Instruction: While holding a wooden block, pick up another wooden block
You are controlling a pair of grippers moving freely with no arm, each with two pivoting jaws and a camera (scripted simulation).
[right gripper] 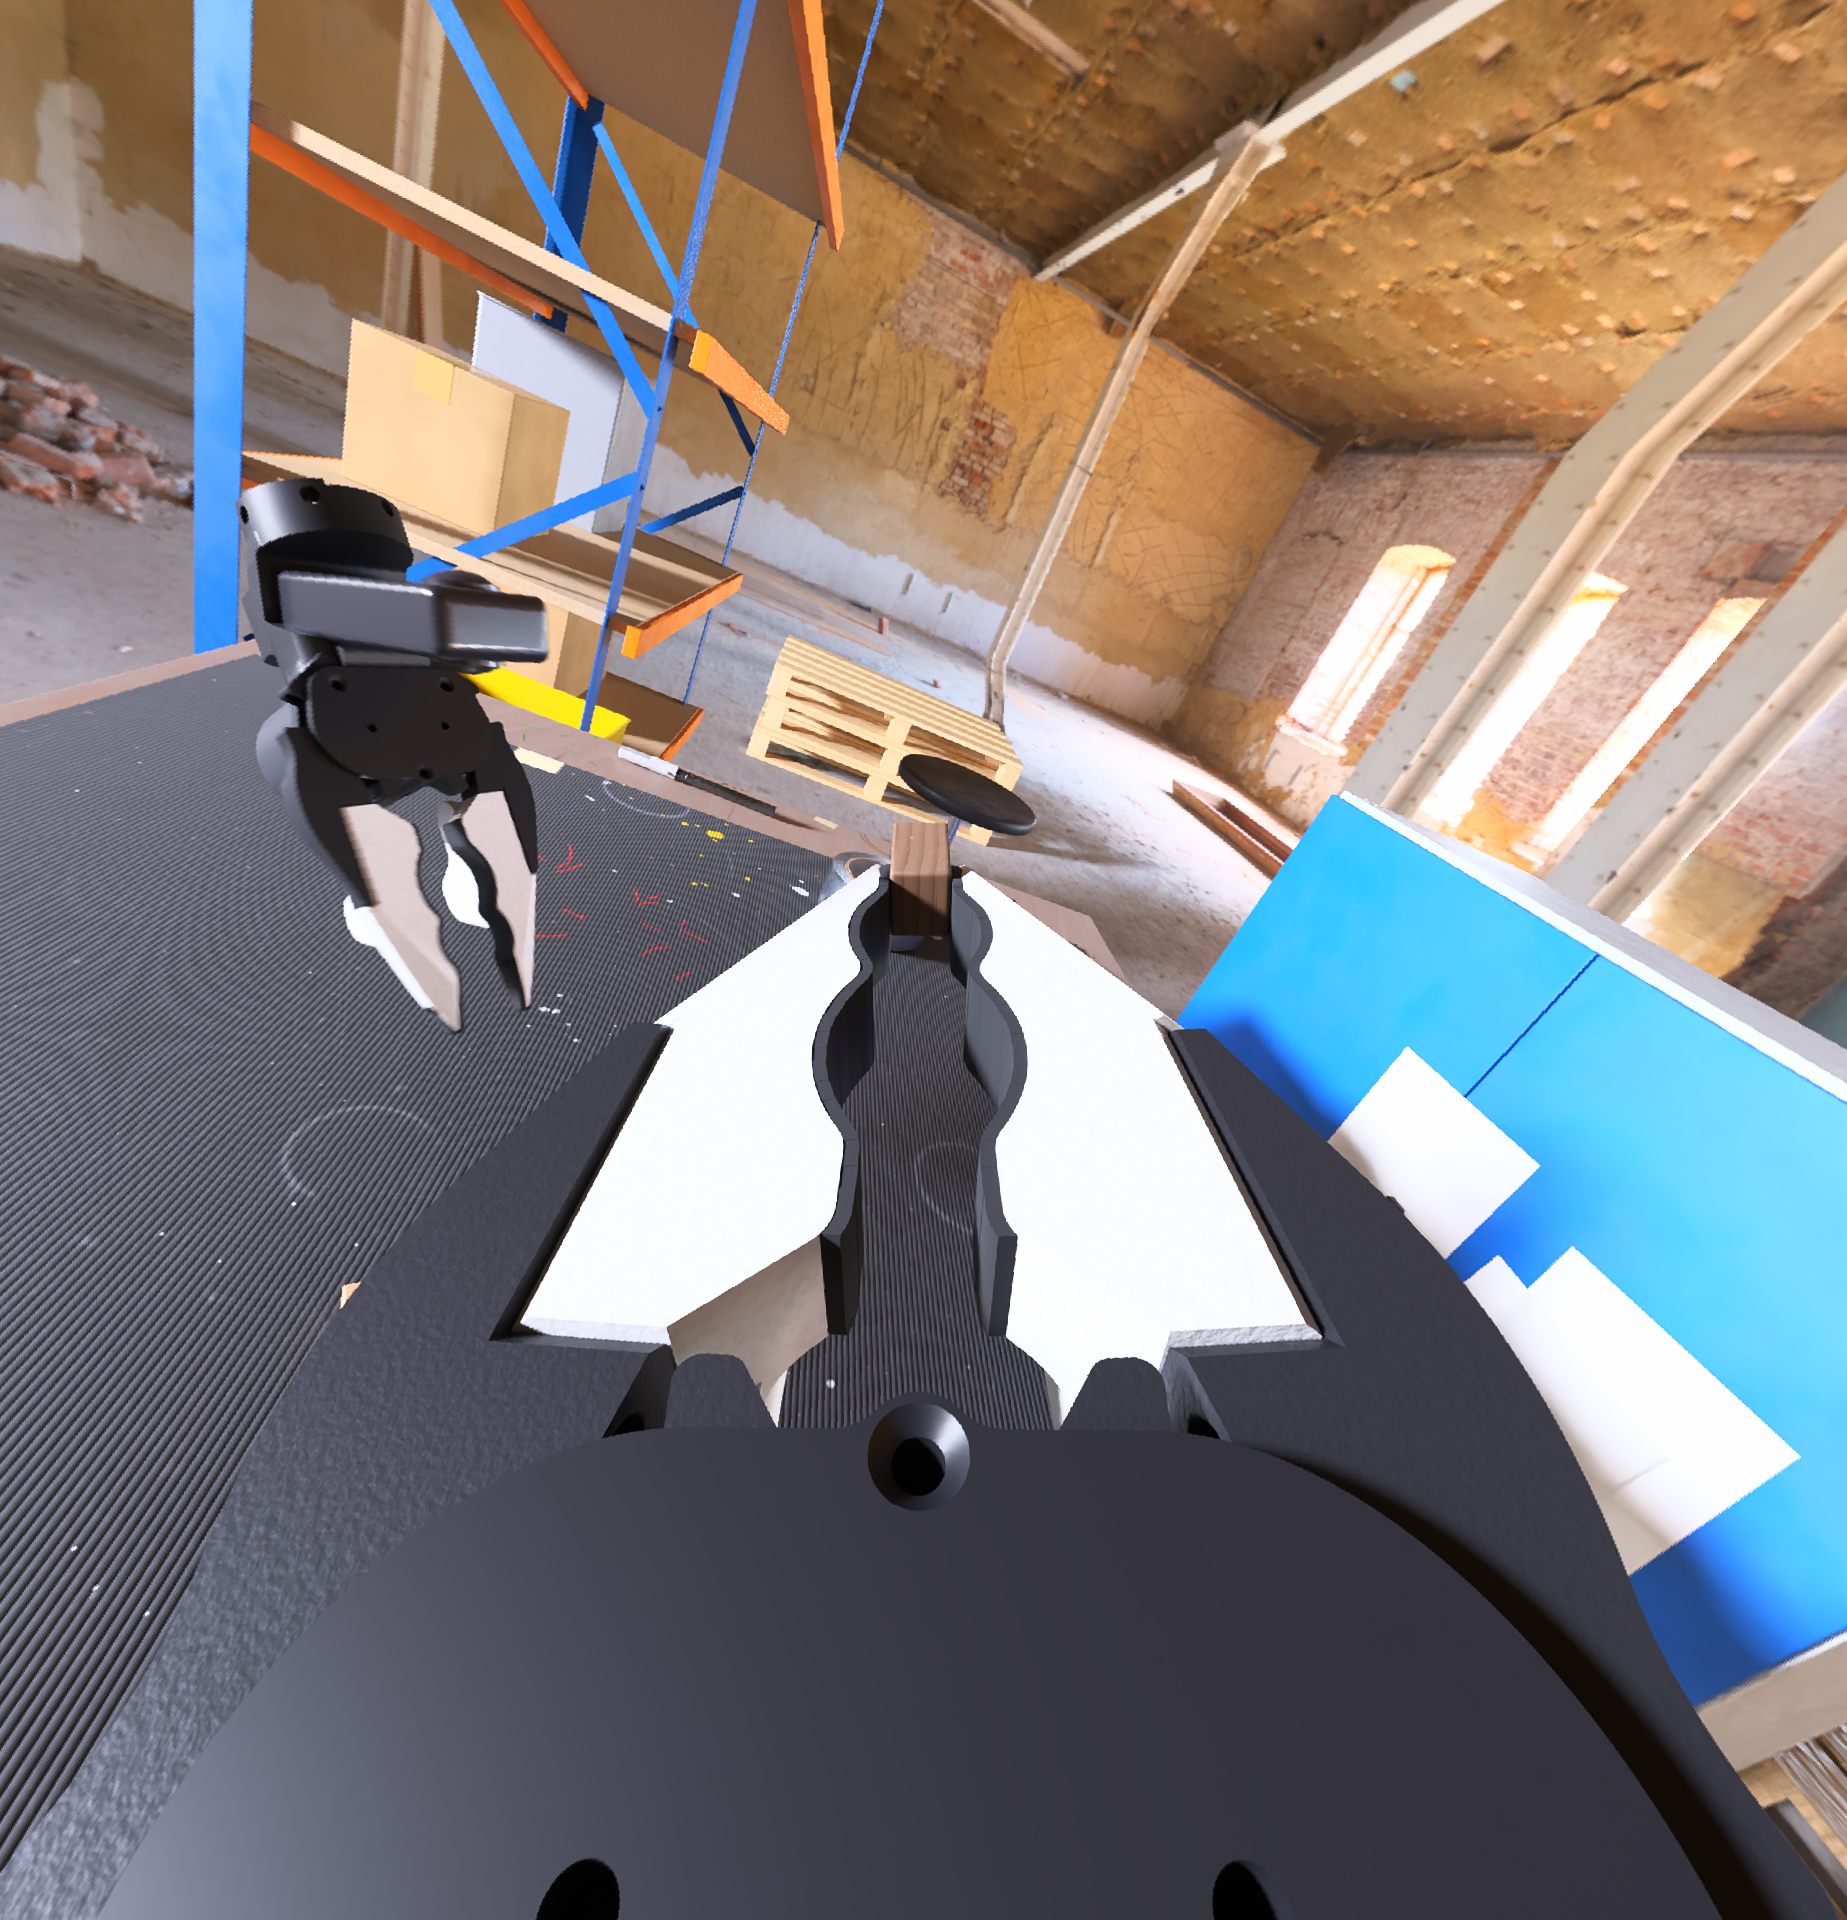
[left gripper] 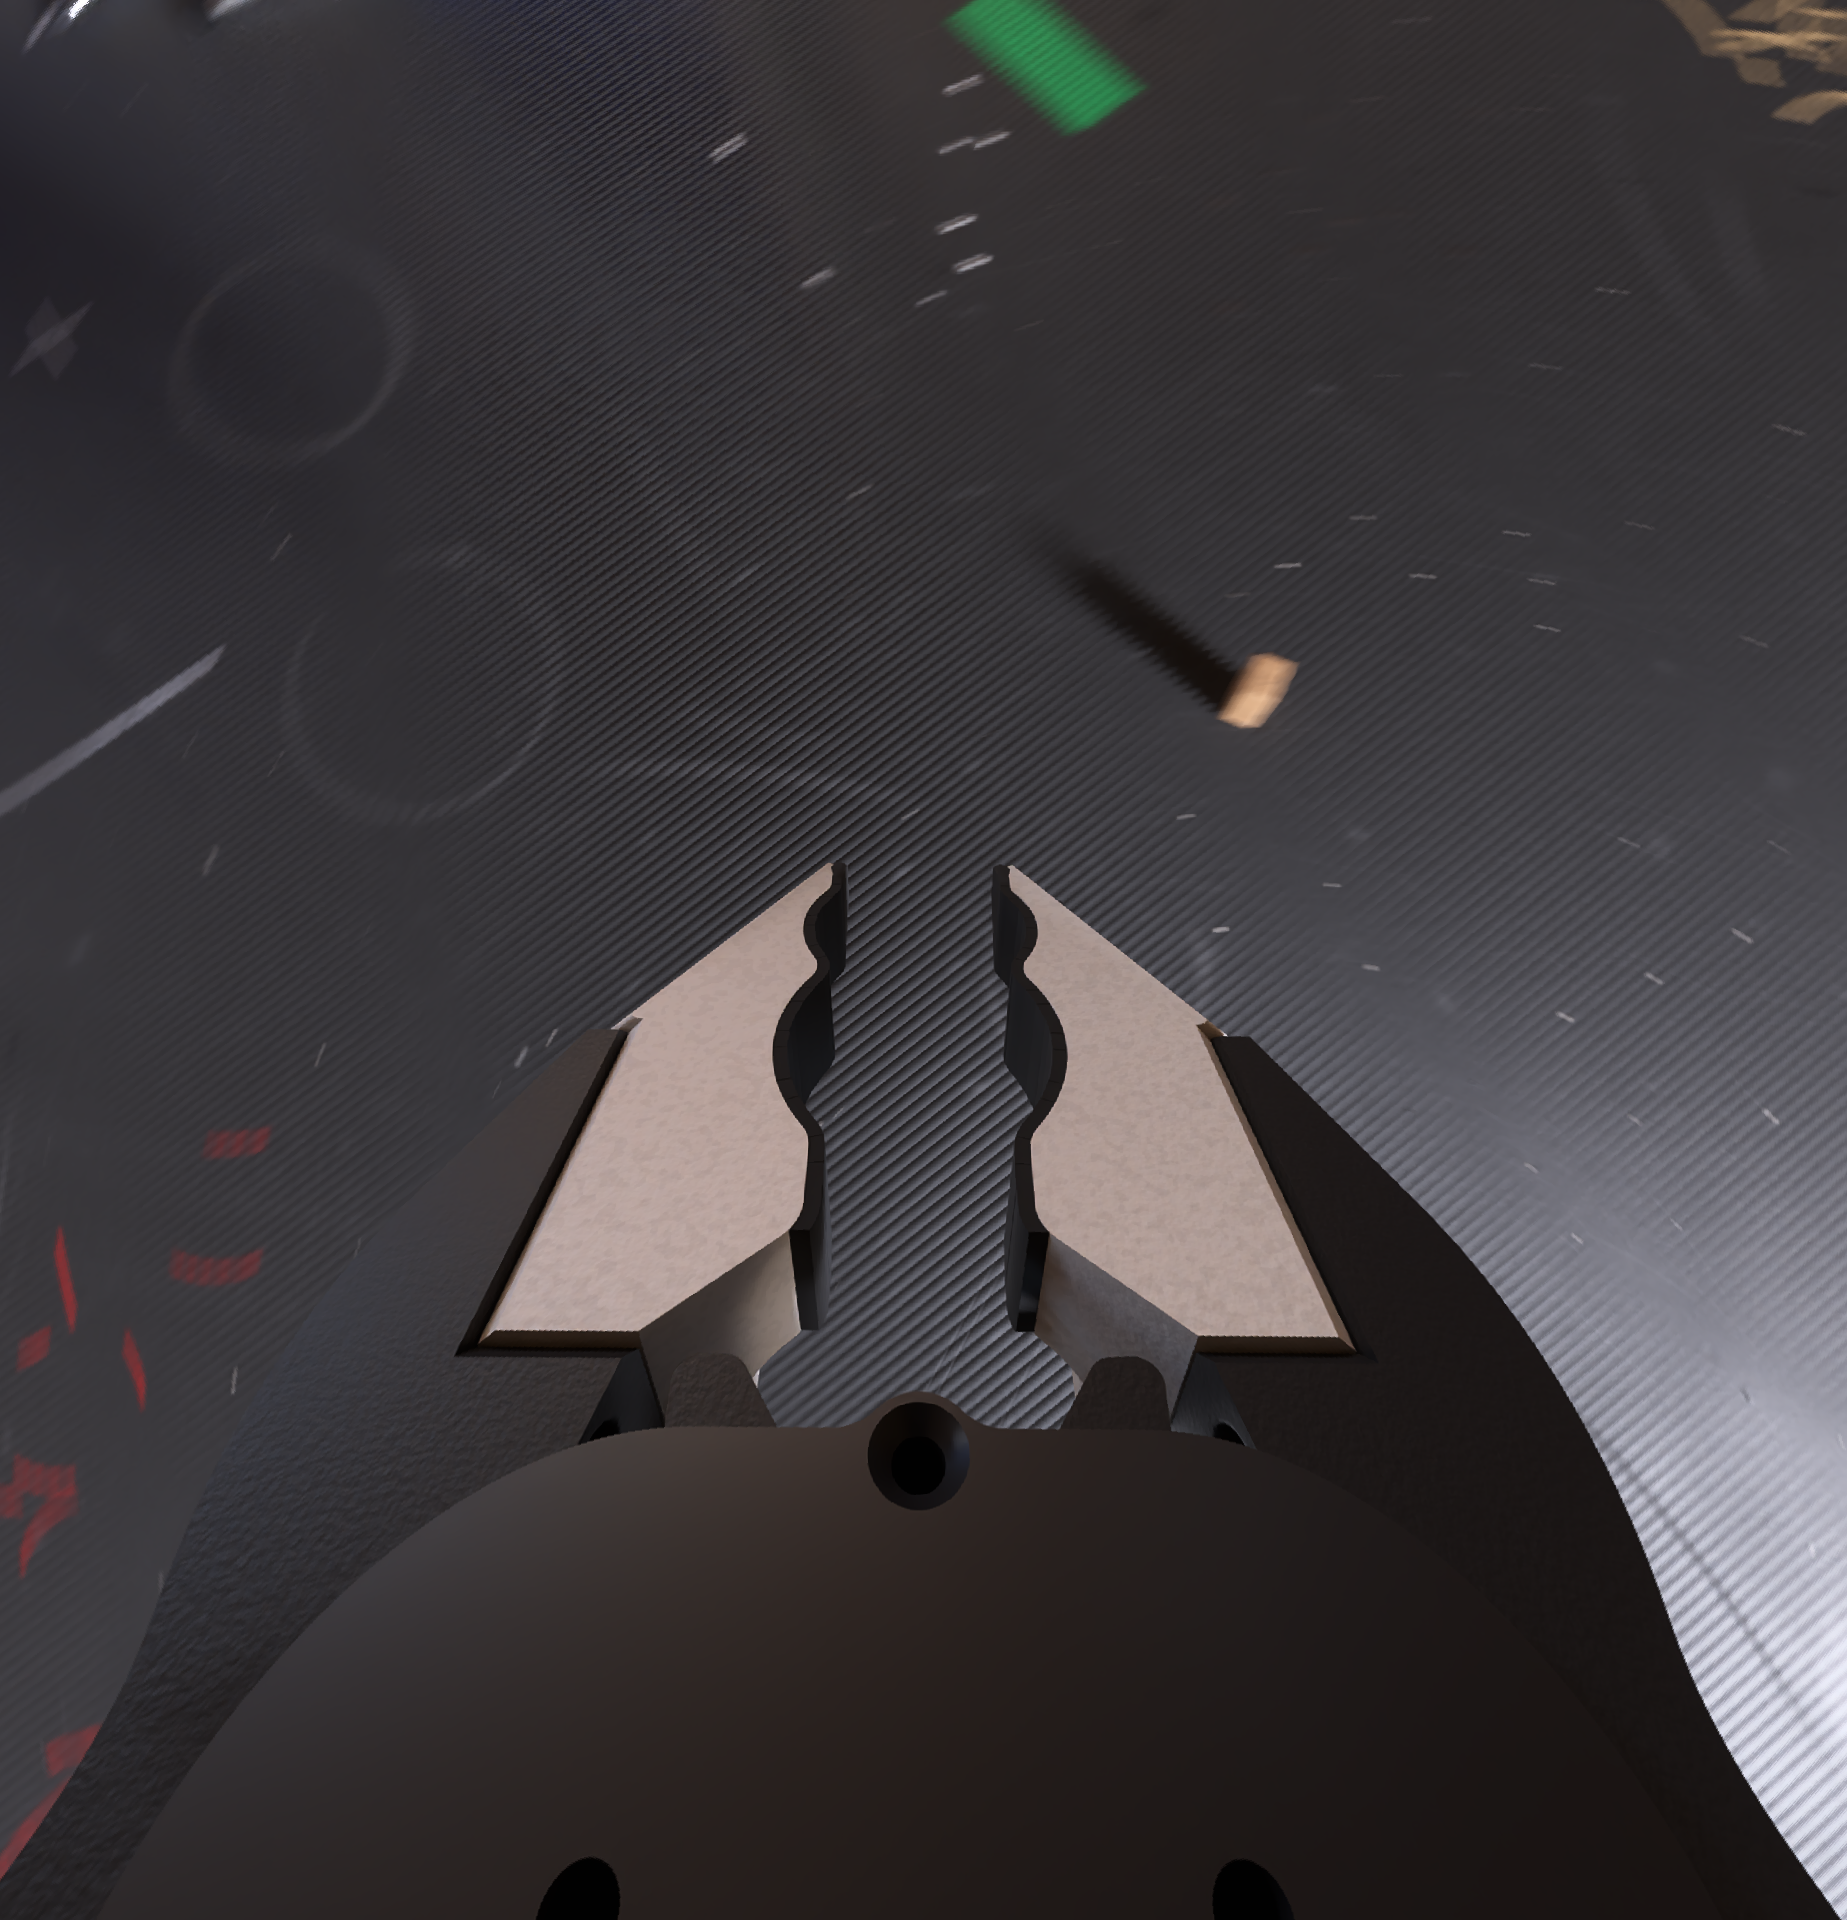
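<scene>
In the left wrist view, a small wooden block lies on the dark ribbed mat, ahead and to the right of my left gripper. The left gripper is open and empty, hovering over the mat. In the right wrist view, my right gripper is shut on another wooden block, held upright between its fingertips above the mat. The left gripper also shows in the right wrist view, to the left, pointing down at the mat with its jaws apart.
A green rectangle lies on the far part of the mat, and red marks at the left. Beyond the mat's edge stand a blue and orange rack, a cardboard box, a pallet and a blue panel.
</scene>
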